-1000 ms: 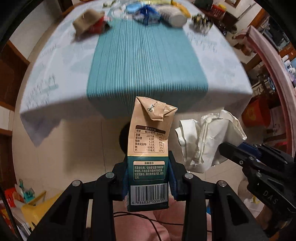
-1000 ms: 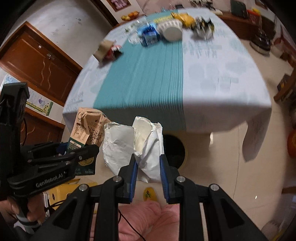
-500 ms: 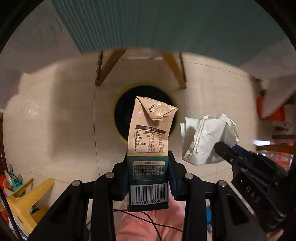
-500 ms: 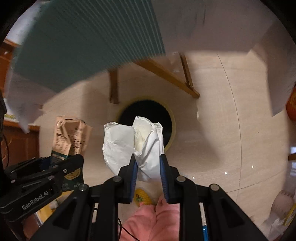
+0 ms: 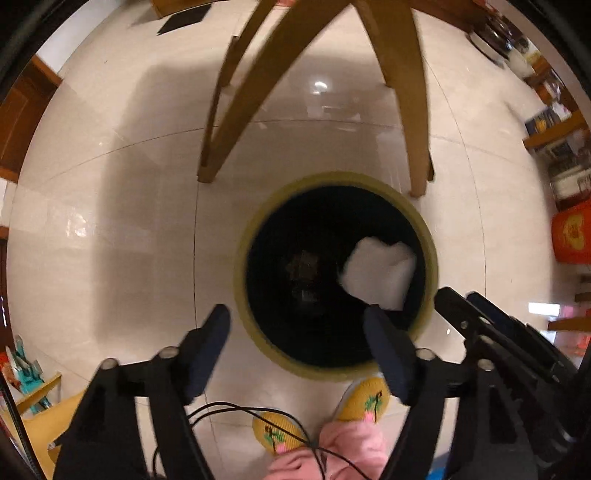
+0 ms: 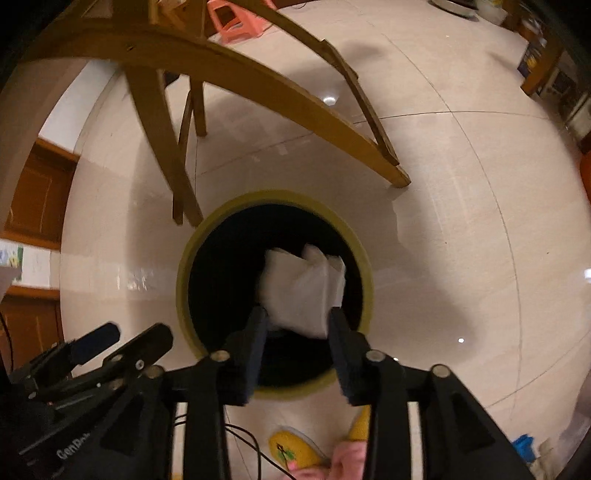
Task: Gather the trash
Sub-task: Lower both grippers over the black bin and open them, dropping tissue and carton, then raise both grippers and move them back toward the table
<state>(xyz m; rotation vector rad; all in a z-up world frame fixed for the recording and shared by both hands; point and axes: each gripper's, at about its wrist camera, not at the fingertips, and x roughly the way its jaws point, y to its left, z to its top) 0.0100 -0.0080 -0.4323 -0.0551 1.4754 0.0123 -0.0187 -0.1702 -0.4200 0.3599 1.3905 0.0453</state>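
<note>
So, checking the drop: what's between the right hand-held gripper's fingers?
The white bag, over the bin, in the right wrist view; the fingers have just been opening.

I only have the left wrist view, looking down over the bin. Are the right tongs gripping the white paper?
Observer: No. In the right wrist view the right tongs have just been opening. Their pads stand apart, and the white paper wad shows loose and blurred between the tips.
Operator: What's under it from that side?
Observer: The black mouth of the bin. The wad sits wholly inside the yellow-green rim.
Operator: Anything past the table legs?
Observer: A pink plastic stool stands on the floor behind them.
</note>
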